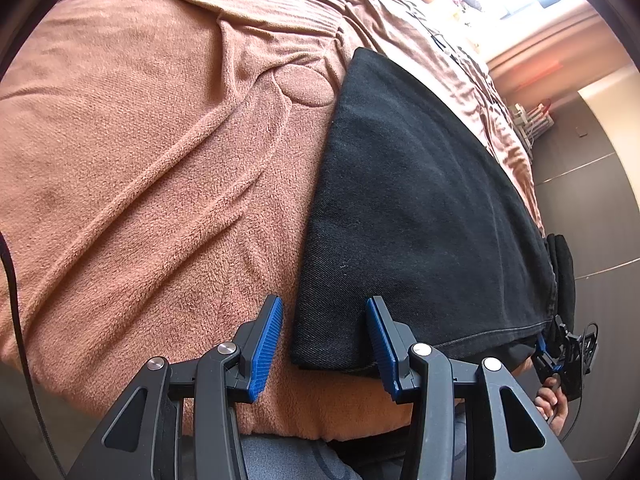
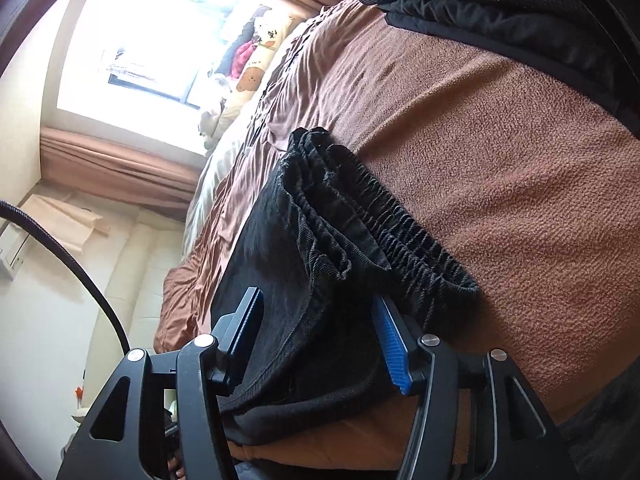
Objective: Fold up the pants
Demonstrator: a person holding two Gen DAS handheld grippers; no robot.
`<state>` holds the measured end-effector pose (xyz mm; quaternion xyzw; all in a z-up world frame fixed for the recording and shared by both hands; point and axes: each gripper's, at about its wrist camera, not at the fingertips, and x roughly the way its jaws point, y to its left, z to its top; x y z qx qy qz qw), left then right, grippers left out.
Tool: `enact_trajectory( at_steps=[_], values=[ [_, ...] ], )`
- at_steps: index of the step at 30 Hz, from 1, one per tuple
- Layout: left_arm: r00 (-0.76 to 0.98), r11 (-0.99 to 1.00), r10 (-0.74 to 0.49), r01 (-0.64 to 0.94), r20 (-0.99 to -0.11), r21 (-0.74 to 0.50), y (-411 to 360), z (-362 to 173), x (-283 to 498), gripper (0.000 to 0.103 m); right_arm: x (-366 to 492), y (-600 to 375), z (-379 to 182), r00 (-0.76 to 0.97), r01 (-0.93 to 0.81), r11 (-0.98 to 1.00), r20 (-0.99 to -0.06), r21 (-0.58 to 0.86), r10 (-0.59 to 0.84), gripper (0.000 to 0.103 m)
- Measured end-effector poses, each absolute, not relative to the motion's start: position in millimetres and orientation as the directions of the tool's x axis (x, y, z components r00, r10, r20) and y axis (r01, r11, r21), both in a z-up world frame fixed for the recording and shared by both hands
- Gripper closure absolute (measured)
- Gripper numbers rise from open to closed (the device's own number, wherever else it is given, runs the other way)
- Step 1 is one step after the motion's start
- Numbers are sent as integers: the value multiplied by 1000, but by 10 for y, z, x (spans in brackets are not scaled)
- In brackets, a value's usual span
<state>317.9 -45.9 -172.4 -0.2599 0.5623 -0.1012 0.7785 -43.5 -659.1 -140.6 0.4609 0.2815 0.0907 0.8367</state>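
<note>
One pair of black pants lay folded on the brown-blanketed bed, just ahead of both tools. Left tool was released, straddling a corner; right tool was released around the waistband end. One bright window was behind.

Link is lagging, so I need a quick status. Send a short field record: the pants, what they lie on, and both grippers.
pants: black, folded flat, elastic waistband bunched at one end
surface: brown fleece blanket on a bed
left gripper: open, straddling a corner of the pants, pads not pressing
right gripper: open, waistband end between its fingers, no visible squeeze
fold: looks near done; can't confirm final
</note>
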Motion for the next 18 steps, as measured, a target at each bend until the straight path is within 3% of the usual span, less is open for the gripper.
enact_trajectory(
  at_steps=[6,11,18],
  values=[
    [348,842,-452,-137,-821,-522,-455,-1728,3184,57,-378,-6480,-1352,817,124,564,-406,817,409,49],
    [348,842,-452,-137,-822,-521,-446,-1731,3182,57,-656,-6478,-1232,857,33,518,-291,855,426,49],
    [349,841,-454,-137,-820,-524,-442,-1732,3175,57,-752,-6394,-1463,830,60,467,-304,882,468,49]
  ],
)
